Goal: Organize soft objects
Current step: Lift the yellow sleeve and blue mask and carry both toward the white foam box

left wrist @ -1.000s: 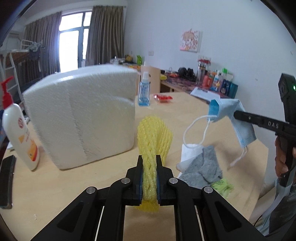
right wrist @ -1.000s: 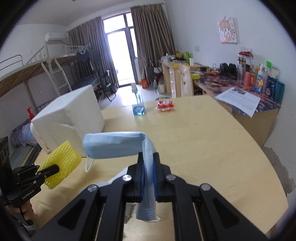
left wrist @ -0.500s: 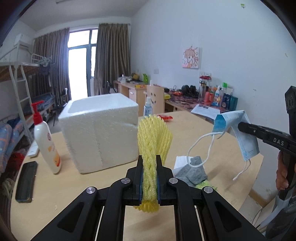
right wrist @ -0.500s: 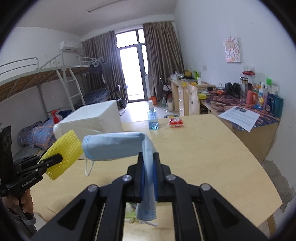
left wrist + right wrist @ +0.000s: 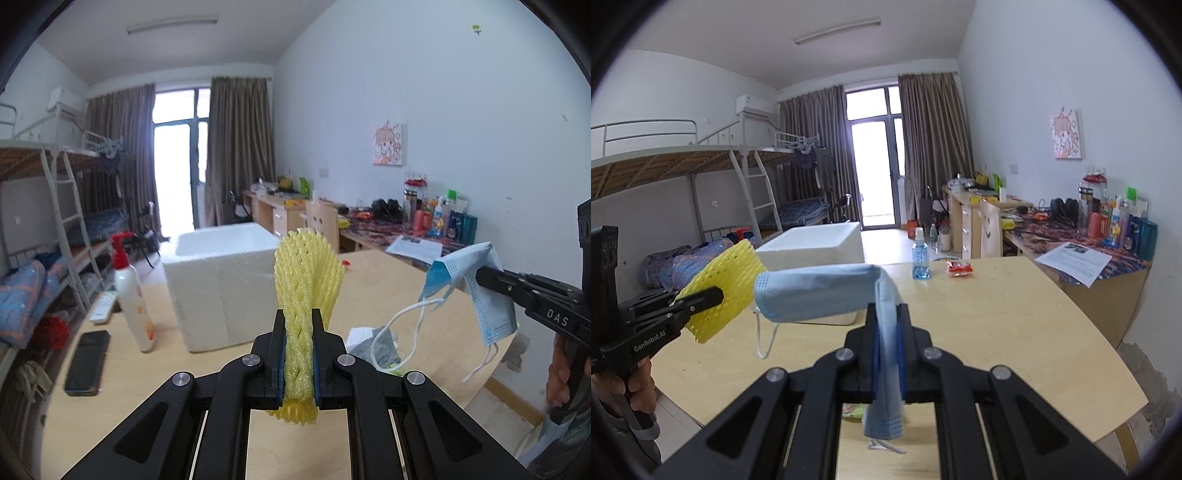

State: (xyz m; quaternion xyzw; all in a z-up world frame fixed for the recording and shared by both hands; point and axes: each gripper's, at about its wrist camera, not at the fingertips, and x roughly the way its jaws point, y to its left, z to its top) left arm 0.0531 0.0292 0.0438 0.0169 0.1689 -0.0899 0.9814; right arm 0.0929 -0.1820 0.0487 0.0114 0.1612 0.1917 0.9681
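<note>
Here the left tool [image 5: 298, 356] was clamped tight on a yellow foam net sleeve [image 5: 306, 280], a soft mesh of woven diamond openings that fanned upward above the jaws and poked out ragged below them. The right tool [image 5: 887, 356] was likewise closed hard on a pale blue face mask [image 5: 820, 293], a pleated non-woven sheet folded over the jaws, one end stretching left and the other hanging down with its white elastic loops dangling. Both things were held in the air above the pale wooden surface [image 5: 1015, 317].

In the left wrist view a rigid white foam box [image 5: 221, 288], grainy-walled and open-topped, stood on the surface just beyond the sleeve. Left of it stood a smooth white plastic pump bottle [image 5: 131, 295] with a red top, and nearer lay a flat black phone [image 5: 87, 362]. To the right of the jaws a crumpled grey cloth [image 5: 384, 347] lay on the surface with a white piece under it. Farther off, in the right wrist view, a clear blue bottle [image 5: 920, 258] and a small red packet [image 5: 960, 267] sat on the surface.
</note>
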